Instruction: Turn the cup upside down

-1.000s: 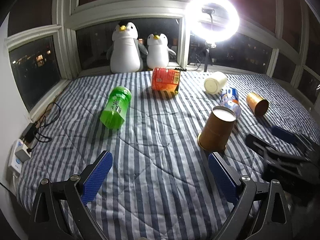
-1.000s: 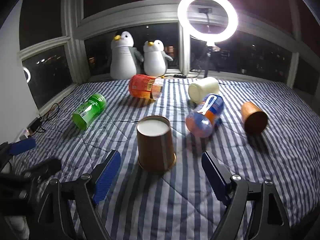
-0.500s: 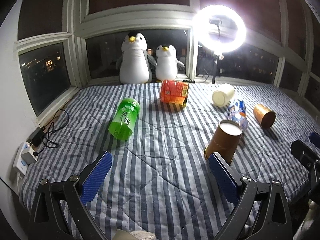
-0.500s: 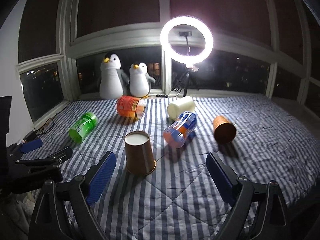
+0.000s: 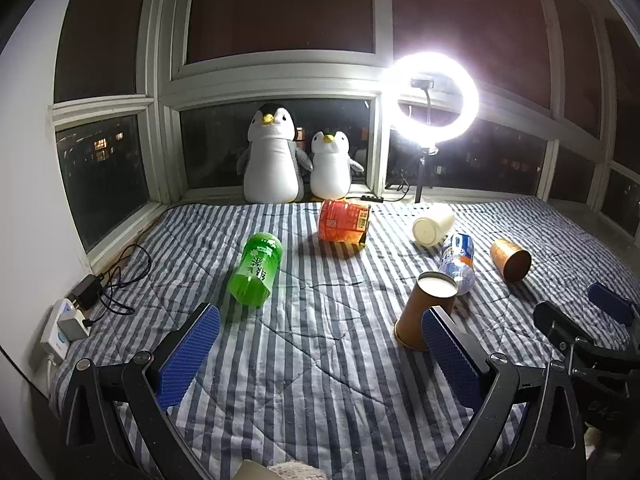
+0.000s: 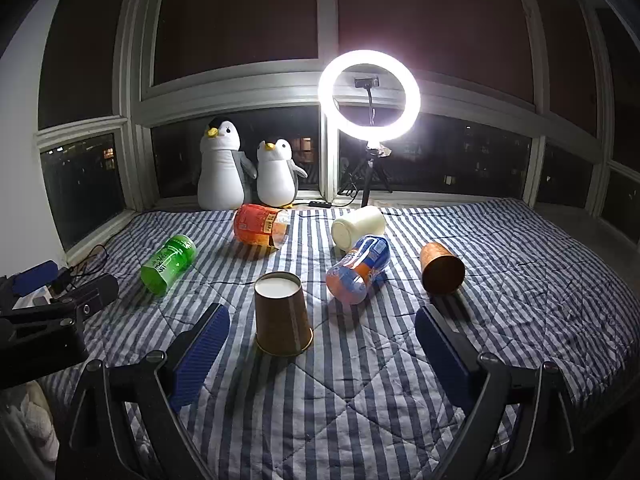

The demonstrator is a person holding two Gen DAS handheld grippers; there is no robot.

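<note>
A brown paper cup (image 6: 282,316) stands upside down on the striped bedspread, white base up. It also shows in the left wrist view (image 5: 424,308), partly behind my left gripper's right finger. My right gripper (image 6: 320,344) is open and empty, held back from the cup, which sits between and beyond its blue pads. My left gripper (image 5: 320,344) is open and empty, to the left of the cup. Each gripper shows in the other's view, the right one (image 5: 576,328) and the left one (image 6: 60,300).
A second brown cup (image 6: 442,268) lies on its side at the right. A green bottle (image 6: 168,264), an orange bottle (image 6: 260,228), a white cup (image 6: 356,226) and a blue-orange bottle (image 6: 358,268) lie around. Two plush penguins (image 6: 248,176) and a ring light (image 6: 370,96) stand at the window. A power strip (image 5: 64,328) lies left.
Both grippers have drawn back and risen away from the upside-down cup, which now looks smaller and farther. The cup and other objects have not moved.
</note>
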